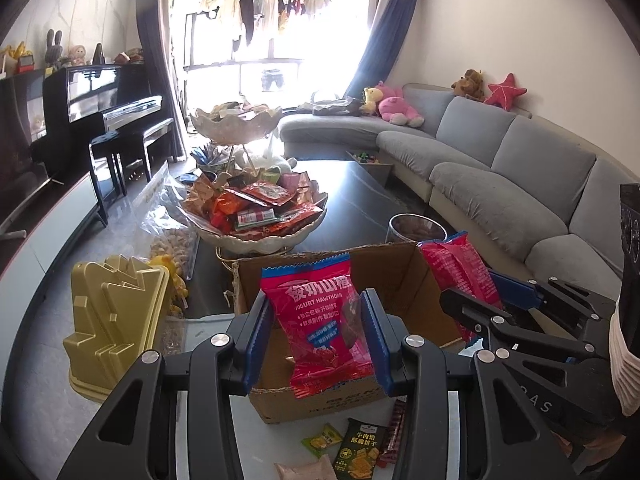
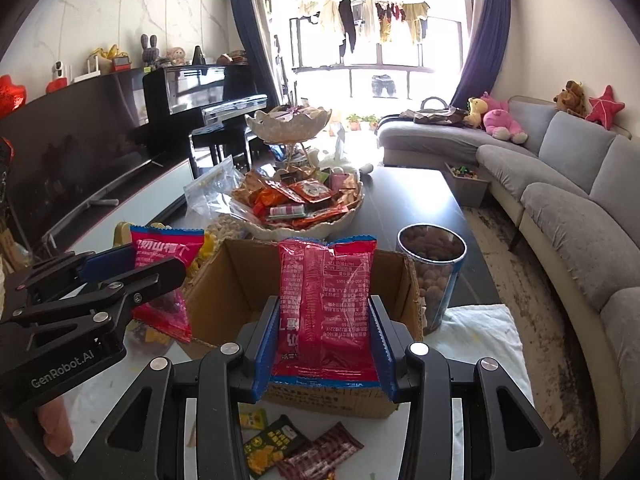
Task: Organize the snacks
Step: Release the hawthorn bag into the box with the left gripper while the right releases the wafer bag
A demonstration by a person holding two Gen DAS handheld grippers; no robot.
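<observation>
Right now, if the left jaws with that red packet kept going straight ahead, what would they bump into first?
Probably the cardboard box: the left gripper with its red hawthorn packet points down into the open top. Beyond stands the tiered snack bowl; depth is uncertain.

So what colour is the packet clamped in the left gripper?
The yogurt hawthorn packet is bright pink-red with blue zigzag ends and white lettering, clearest in the left wrist view.

cardboard box (image 2: 304,280) on worktop (image 2: 404,200) | tiered snack bowl (image 2: 298,200) behind box | nut jar (image 2: 434,272) right of box | small packets (image 2: 280,444) before box | sofa (image 2: 560,184) right of worktop | piano (image 2: 188,92) far left
</observation>
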